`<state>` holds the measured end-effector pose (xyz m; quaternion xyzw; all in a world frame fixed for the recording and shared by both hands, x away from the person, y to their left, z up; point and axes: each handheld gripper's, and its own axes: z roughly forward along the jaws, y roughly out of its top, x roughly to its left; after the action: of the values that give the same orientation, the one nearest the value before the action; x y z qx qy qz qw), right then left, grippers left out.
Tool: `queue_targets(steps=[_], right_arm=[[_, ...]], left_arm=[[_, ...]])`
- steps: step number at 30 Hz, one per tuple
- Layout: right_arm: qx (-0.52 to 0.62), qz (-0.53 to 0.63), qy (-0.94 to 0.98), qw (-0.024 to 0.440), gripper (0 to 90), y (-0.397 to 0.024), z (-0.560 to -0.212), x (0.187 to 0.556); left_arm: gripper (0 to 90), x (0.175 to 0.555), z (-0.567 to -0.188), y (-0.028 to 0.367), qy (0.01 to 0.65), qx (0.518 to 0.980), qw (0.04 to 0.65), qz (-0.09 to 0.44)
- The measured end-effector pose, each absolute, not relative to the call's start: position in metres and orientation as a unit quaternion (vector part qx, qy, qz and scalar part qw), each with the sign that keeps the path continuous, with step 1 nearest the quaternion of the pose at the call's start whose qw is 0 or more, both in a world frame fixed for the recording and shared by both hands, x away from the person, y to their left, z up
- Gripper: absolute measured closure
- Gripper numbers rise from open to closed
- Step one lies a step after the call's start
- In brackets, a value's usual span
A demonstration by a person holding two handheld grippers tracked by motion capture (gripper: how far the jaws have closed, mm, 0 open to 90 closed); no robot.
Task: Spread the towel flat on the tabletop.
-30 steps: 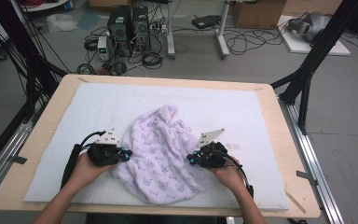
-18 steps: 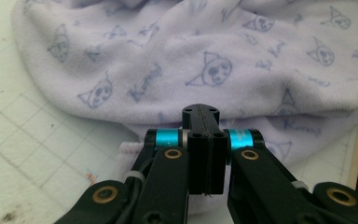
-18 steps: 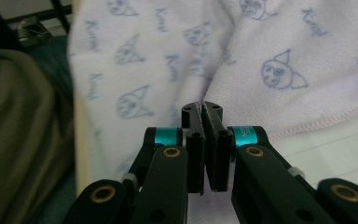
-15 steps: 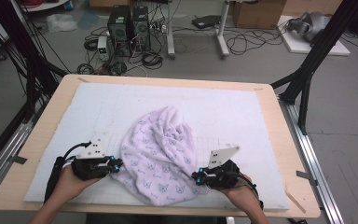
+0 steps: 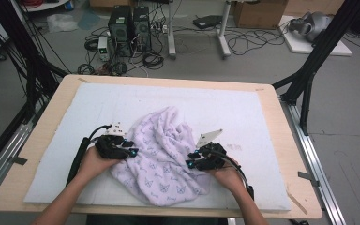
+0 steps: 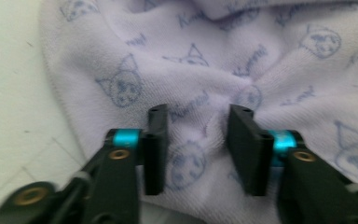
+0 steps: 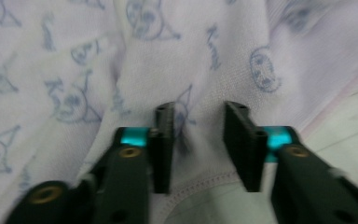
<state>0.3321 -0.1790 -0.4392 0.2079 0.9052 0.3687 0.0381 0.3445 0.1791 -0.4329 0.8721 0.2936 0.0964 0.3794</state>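
So, crumpled towel [image 5: 161,157] sits near front edge of table [image 5: 42,136]. Left gripper [image 5: 132,152] and right gripper [image 5: 191,164] jaws just been opening, part spread over cloth, nothing pinched. Regrasp step, probably; next needs clean bite on hem.

One crumpled lilac cat-print cloth [image 5: 161,154] at lower centre; two handheld grippers, left [image 5: 130,148] and right [image 5: 191,160]; one white mat [image 5: 243,117]; one wooden table [image 5: 290,154]; two computer towers [image 5: 130,26] at upper left.

The towel [image 6: 242,70] runs past the left gripper view's edges, blurred.
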Motion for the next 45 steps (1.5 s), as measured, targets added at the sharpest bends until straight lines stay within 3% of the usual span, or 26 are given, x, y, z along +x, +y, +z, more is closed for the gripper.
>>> queue_targets(steps=[2, 5, 12, 18, 19, 21, 24, 27, 37, 41, 43, 45], right_arm=[[0.206, 0.37, 0.906, 0.025, 82.5, -0.18, -0.438, 0.332], [0.196, 0.366, 0.91, 0.021, 86.0, -0.181, -0.435, 0.326], [0.18, 0.406, 0.895, 0.039, 86.8, -0.202, -0.416, 0.285], [0.172, 0.406, 0.897, 0.024, 86.7, -0.212, -0.414, 0.241], [0.166, 0.407, 0.898, 0.016, 85.9, -0.212, -0.414, 0.237], [0.167, 0.413, 0.895, 0.011, 75.1, -0.213, -0.411, 0.234], [0.169, 0.434, 0.885, 0.024, 65.2, -0.216, -0.401, 0.244], [0.177, 0.445, 0.877, 0.045, 61.2, -0.213, -0.393, 0.266], [0.228, 0.394, 0.887, 0.082, 58.5, -0.192, -0.42, 0.341], [0.251, 0.381, 0.887, 0.076, 55.6, -0.192, -0.436, 0.357], [0.255, 0.387, 0.883, 0.075, 56.1, -0.192, -0.44, 0.361], [0.26, 0.393, 0.88, 0.061, 62.9, -0.193, -0.442, 0.363]], left_arm=[[77.7, 0.341, -0.43, 0.179, 0.288, 0.876, 0.375, 0.099], [83.2, 0.333, -0.424, 0.183, 0.281, 0.875, 0.38, 0.105], [84.1, 0.296, -0.414, 0.205, 0.276, 0.866, 0.405, 0.1], [84.1, 0.255, -0.406, 0.217, 0.257, 0.866, 0.419, 0.091], [83.9, 0.251, -0.405, 0.218, 0.25, 0.867, 0.42, 0.091], [81.0, 0.248, -0.403, 0.219, 0.244, 0.865, 0.429, 0.093], [65.6, 0.257, -0.397, 0.217, 0.242, 0.859, 0.438, 0.104], [57.5, 0.278, -0.394, 0.212, 0.247, 0.853, 0.443, 0.123], [56.9, 0.348, -0.422, 0.186, 0.307, 0.844, 0.421, 0.128], [45.5, 0.363, -0.436, 0.185, 0.338, 0.836, 0.414, 0.128], [49.6, 0.366, -0.44, 0.183, 0.335, 0.838, 0.415, 0.119], [68.7, 0.365, -0.442, 0.18, 0.325, 0.844, 0.414, 0.104]])
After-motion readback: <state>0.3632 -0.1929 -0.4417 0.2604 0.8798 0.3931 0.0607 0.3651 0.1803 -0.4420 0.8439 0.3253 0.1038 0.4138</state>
